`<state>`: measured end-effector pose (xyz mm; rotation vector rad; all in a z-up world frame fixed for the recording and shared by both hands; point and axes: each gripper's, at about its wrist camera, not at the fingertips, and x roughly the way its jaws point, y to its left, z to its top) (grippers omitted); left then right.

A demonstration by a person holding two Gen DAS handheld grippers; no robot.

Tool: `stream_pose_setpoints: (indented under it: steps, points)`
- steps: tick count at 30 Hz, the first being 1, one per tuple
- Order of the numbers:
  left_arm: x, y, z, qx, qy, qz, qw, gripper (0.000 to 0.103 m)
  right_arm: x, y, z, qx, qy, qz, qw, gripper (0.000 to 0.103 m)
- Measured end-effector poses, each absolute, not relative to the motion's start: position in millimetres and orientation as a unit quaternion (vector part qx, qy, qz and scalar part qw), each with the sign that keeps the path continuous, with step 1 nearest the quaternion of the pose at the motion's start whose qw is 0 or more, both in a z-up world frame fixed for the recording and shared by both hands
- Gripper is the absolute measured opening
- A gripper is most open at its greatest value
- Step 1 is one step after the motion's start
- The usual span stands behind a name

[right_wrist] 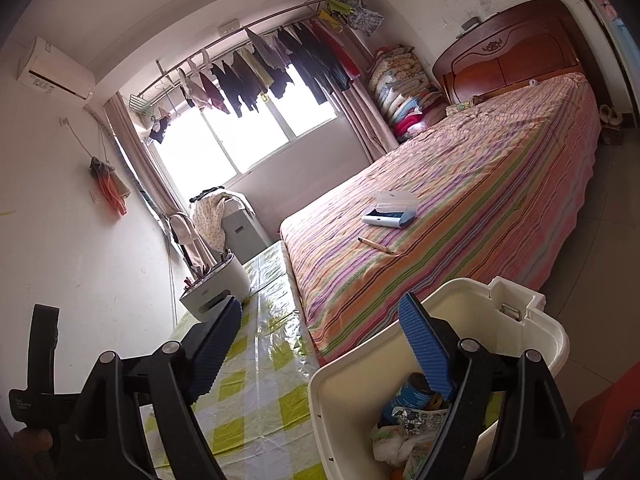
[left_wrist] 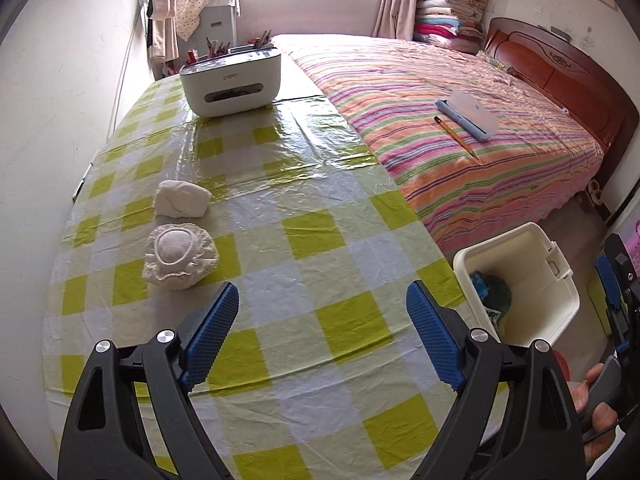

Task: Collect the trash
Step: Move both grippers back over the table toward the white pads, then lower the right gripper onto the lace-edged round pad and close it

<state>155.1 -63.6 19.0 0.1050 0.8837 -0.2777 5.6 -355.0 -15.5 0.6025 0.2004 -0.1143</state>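
Two white crumpled items lie on the checked tablecloth: a frilled round wad (left_wrist: 180, 255) and a plain lump (left_wrist: 182, 199) behind it. My left gripper (left_wrist: 322, 334) hovers over the table, open and empty, with the frilled wad ahead to its left. A cream bin (left_wrist: 520, 280) stands off the table's right edge with wrappers inside. My right gripper (right_wrist: 320, 350) is open and empty above the near rim of the bin (right_wrist: 524, 322); crumpled wrappers and bags (right_wrist: 408, 420) lie in the bin's bottom. The right gripper also shows at the left wrist view's right edge (left_wrist: 616, 292), held by a hand.
A white desk organiser (left_wrist: 232, 80) with pens stands at the table's far end. A bed with a striped cover (left_wrist: 460, 128) borders the table's right side and carries a pencil case (left_wrist: 468, 114) and a pencil (left_wrist: 456, 138). A wall runs along the table's left.
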Motion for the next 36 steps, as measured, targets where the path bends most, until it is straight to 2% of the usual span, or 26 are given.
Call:
stream_pose_setpoints:
  steps: [10,24,36]
  points:
    - [186,31,20,-0.034,0.395,-0.061,0.916,0.085,34,-292,-6,0.235,0.132,-0.011,0.963,0.079]
    - [200,74,8,-0.011,0.384,-0.058,0.922,0.085,65,-210,-7,0.163,0.180,0.051,0.969,0.079]
    - [218,140,16,-0.124,0.377,-0.008,0.918,0.085,85,-166,-18,0.149,0.250,0.164,0.943,0.079]
